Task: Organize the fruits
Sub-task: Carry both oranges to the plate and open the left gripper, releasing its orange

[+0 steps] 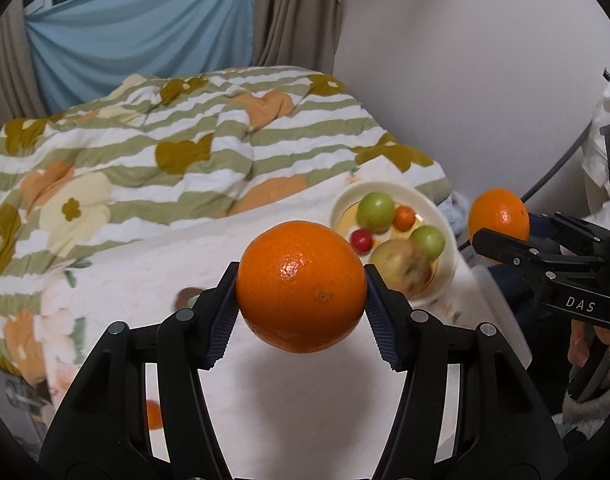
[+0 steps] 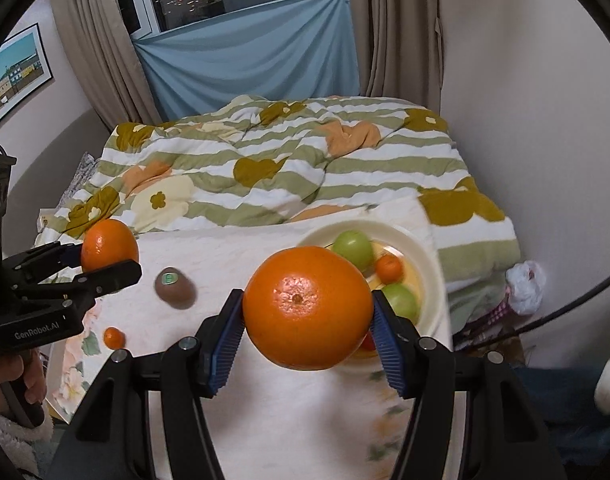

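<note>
- Left gripper: my black two-finger tool with ribbed blue pads is clamped on a large round orange, one pad pressing each side, the fruit clear of the surface below.
- Right gripper: my matching black tool likewise grips a second large round orange between its blue pads, the stem scar facing the camera.
- Cross views: from the left wrist, my right gripper appears at the right edge with its orange just above the dark fingers; from the right wrist, my left gripper shows at the left edge, its orange beyond the finger.
- Cream round bowl: stands on the white floral-edged cloth, beyond and right of the right-hand orange, which overlaps its near-left rim in view.
- Bowl contents, left wrist view: two green apples, a small tangerine, a small red fruit and a blurred yellowish fruit.
- Loose fruit, right wrist view: a brown oval kiwi with a green sticker and a small mandarin lie on the cloth, between the two tools, left of the bowl.
- Background: a green-striped flowered quilt lies behind the cloth; a blue sheet hangs under the window.
- Hand: my left hand in a fleecy white sleeve grasps the handle.
</note>
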A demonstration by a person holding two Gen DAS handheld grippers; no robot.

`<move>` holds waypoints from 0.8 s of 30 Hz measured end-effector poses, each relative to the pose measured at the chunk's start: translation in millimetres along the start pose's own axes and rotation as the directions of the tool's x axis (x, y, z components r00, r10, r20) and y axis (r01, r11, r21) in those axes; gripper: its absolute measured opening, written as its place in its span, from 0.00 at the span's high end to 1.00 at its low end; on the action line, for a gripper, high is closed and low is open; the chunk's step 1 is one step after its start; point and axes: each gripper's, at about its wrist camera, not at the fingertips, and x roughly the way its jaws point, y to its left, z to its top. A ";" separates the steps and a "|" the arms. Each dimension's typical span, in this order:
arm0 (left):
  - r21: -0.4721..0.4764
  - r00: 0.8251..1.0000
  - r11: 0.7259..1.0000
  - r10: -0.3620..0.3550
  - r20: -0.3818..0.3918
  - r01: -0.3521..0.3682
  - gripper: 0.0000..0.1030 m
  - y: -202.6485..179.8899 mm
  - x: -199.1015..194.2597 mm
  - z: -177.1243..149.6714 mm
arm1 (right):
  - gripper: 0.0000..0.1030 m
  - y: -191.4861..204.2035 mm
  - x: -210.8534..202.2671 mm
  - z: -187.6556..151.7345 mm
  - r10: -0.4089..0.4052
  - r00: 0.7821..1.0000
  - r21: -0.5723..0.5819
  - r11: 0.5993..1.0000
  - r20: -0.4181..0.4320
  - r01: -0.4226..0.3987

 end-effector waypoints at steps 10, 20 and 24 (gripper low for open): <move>-0.037 0.999 0.999 -0.004 -0.039 0.002 0.36 -47.8 68.7 27.4 | 0.45 -66.2 24.6 18.6 0.024 1.000 -0.021 0.999 -0.013 -0.024; -0.021 0.992 0.999 -0.033 -0.119 0.031 0.36 -49.0 134.7 47.8 | 0.45 -102.3 53.6 23.6 0.026 0.999 0.041 0.999 -0.041 -0.024; -0.012 0.986 0.999 -0.044 -0.161 0.043 0.36 -46.4 159.0 49.3 | 0.45 -108.4 63.6 22.5 0.012 0.999 0.068 0.998 -0.051 -0.009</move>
